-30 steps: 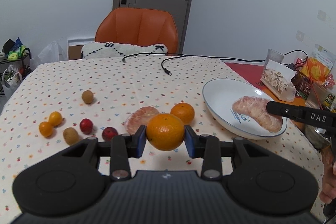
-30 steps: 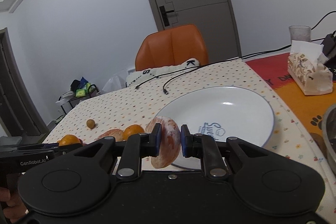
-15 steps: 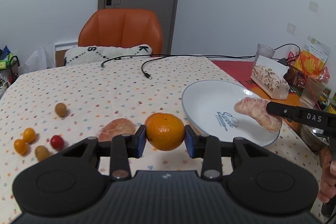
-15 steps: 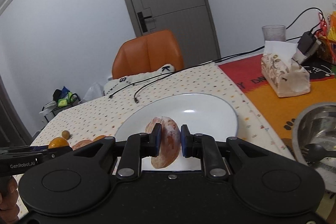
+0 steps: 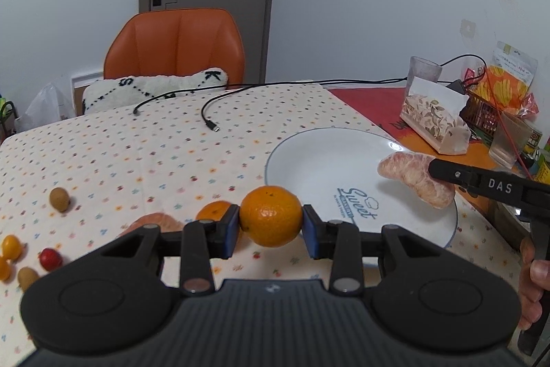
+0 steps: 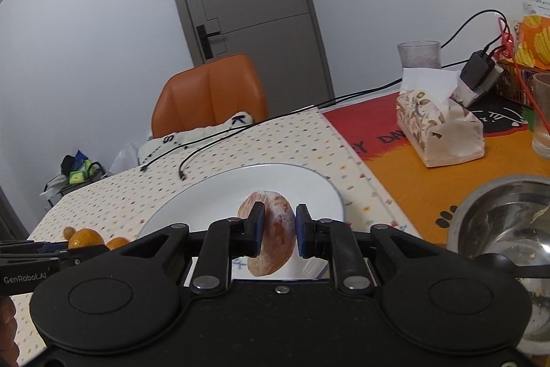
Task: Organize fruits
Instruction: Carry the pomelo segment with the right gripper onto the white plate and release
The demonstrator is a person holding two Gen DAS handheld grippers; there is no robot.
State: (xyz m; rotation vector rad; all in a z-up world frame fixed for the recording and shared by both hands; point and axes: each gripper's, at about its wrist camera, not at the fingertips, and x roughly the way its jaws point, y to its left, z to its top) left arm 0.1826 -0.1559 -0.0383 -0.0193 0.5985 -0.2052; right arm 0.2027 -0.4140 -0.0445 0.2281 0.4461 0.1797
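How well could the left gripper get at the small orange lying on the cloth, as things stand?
Probably not yet: the left gripper is shut on an orange. The small orange lies just beyond its left finger, nothing between; it must unload first.

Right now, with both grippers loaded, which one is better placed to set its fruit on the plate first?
Right. The right gripper holds the peeled pomelo segment over the white plate. The left gripper grips the orange at the plate's near-left edge, mostly above the tablecloth.
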